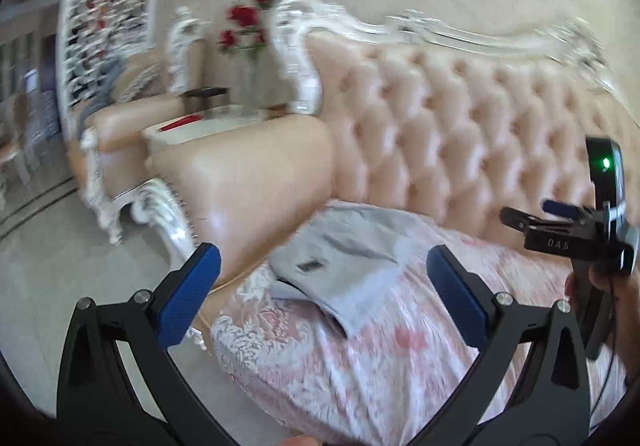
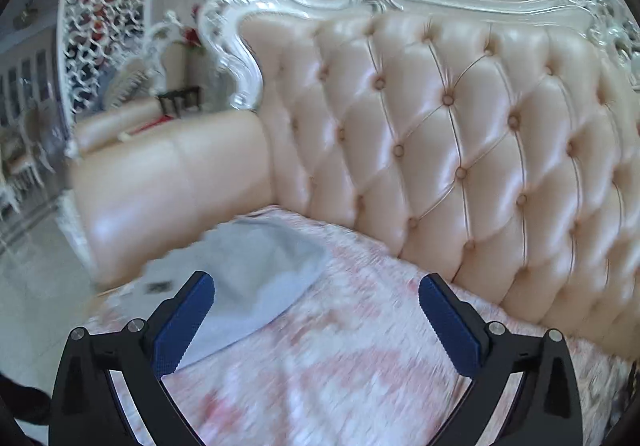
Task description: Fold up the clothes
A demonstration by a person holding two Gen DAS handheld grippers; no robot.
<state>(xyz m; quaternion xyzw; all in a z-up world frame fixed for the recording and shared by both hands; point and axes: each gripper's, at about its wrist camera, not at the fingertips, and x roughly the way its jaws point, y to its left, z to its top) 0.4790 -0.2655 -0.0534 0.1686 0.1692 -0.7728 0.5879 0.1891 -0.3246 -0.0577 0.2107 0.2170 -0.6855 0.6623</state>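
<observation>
A folded light grey garment (image 1: 352, 258) lies on the pink and white patterned sofa seat cover (image 1: 380, 358), close to the left armrest. It also shows in the right wrist view (image 2: 256, 278), partly behind my left fingertip. My left gripper (image 1: 320, 286) is open and empty, held above and in front of the garment. My right gripper (image 2: 316, 310) is open and empty above the seat cover (image 2: 340, 366), to the right of the garment. The right gripper also shows from the side in the left wrist view (image 1: 568, 222).
The tufted pink sofa back (image 2: 460, 150) with a white carved frame rises behind the seat. The padded armrest (image 1: 248, 182) stands left of the garment. A side table with red flowers (image 1: 244, 26) and another armchair (image 1: 128, 114) stand further left. The tiled floor (image 1: 48, 262) lies beyond.
</observation>
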